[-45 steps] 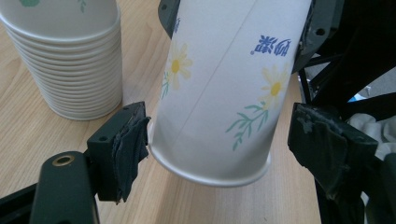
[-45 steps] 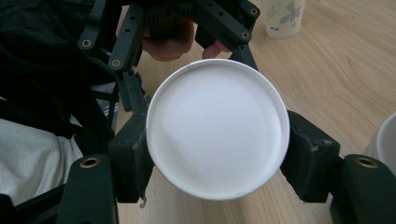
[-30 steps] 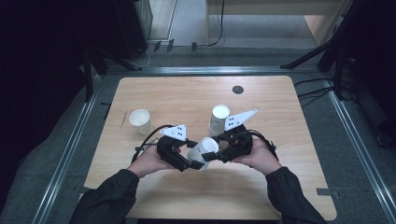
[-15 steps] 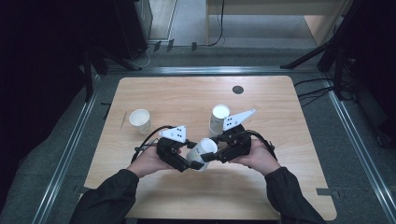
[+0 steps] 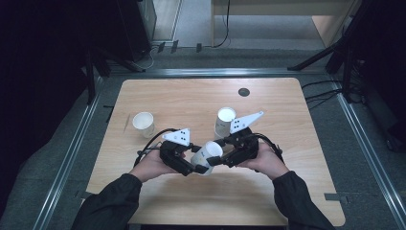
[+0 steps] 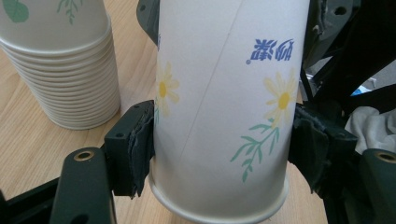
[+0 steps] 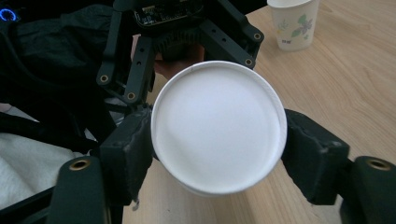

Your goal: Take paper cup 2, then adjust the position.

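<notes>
Cup [image 5: 207, 154] separation looks half done: we hold it tilted above the near tabletop [image 5: 297, 191], left gripper [image 5: 189, 165] and right gripper [image 5: 218, 155] both clamped on it. Stack [image 5: 223, 122] waits just beyond; single cup [image 5: 143, 123] sits far left.

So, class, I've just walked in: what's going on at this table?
A person holds a pair of tongs in each hand, and both pairs meet on one flowered paper cup, lifted above the table near its front edge. The left tongs clamp the cup's sides; the right tongs flank the same cup, seen end-on. A stack of cups stands just behind, and a single cup sits apart to the left.
</notes>
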